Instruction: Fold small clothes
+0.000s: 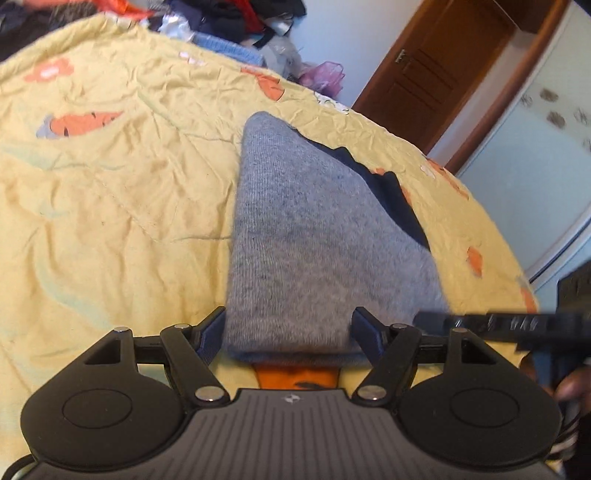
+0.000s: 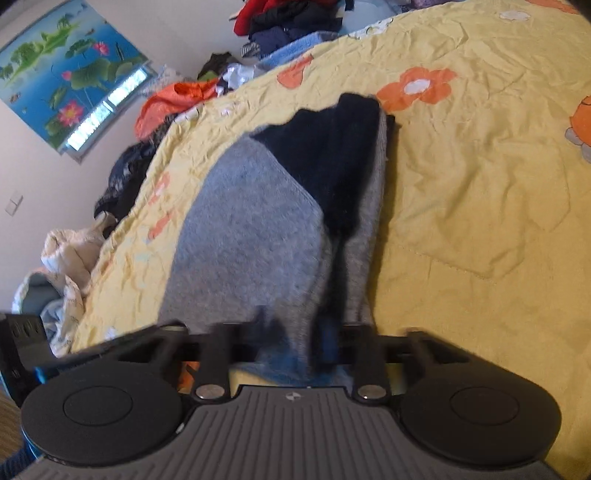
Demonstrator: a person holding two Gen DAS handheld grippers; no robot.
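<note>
A grey knit garment (image 1: 295, 236) with a dark navy part (image 1: 391, 192) lies on the yellow flowered bedspread (image 1: 110, 184). My left gripper (image 1: 290, 328) is wide open, its fingers (image 1: 212, 332) on either side of the garment's near edge. In the right wrist view the same garment (image 2: 243, 236) shows its navy part (image 2: 332, 158) folded over the grey. My right gripper (image 2: 295, 339) is blurred and narrowly set around the garment's near edge; I cannot tell if it grips. The right gripper also shows at the right edge of the left wrist view (image 1: 517, 325).
A pile of mixed clothes (image 1: 221, 18) lies at the bed's far end, also in the right wrist view (image 2: 288, 18). A brown door (image 1: 436, 62) and wardrobe (image 1: 535, 147) stand beyond the bed. White bedding (image 2: 70, 258) lies by the bed edge.
</note>
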